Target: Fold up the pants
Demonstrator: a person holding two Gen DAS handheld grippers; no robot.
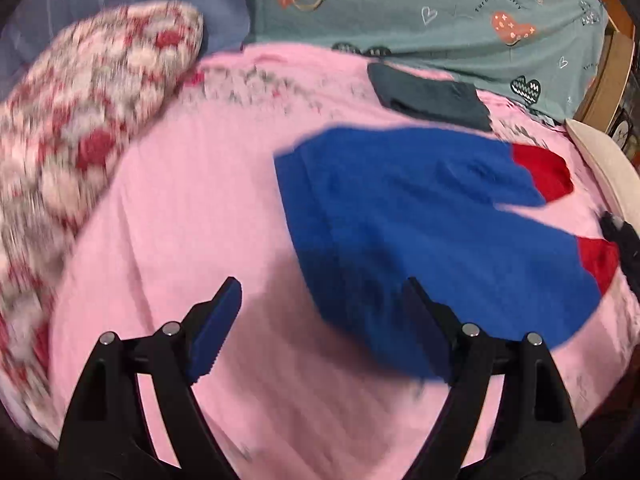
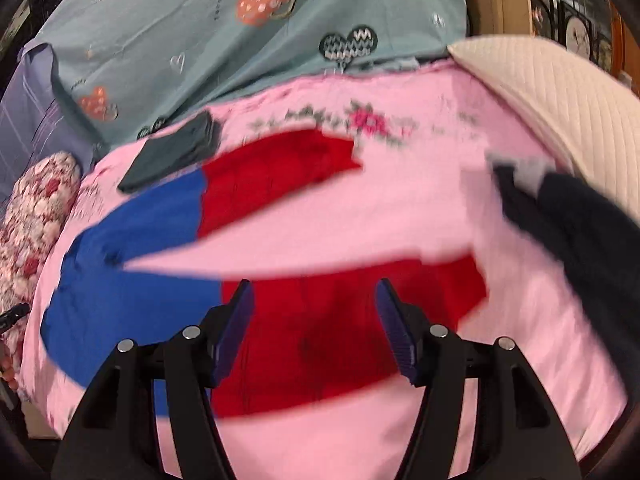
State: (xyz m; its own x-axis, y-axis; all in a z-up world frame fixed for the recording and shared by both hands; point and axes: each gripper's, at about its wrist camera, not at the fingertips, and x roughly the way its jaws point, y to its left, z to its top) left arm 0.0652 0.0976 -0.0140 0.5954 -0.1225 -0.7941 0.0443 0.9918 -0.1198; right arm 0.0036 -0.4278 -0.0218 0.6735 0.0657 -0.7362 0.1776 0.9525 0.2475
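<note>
Both frames motion-blurred, fine detail unreliable. I see no containers in either view.

Pants lie spread flat on the pink bed sheet: blue top part, red lower legs, legs splayed in a V with bare sheet between them.

My left gripper: jaws wide apart, holding nothing, above the near-left blue edge of the pants.

My right gripper: jaws wide apart, empty, over the near red leg.

Folded dark grey garment at the far side, just beside the far leg. Dark garment at the right. Floral pillow on the left edge, cream pillow far right. Open sheet on the near side and left of the pants.
</note>
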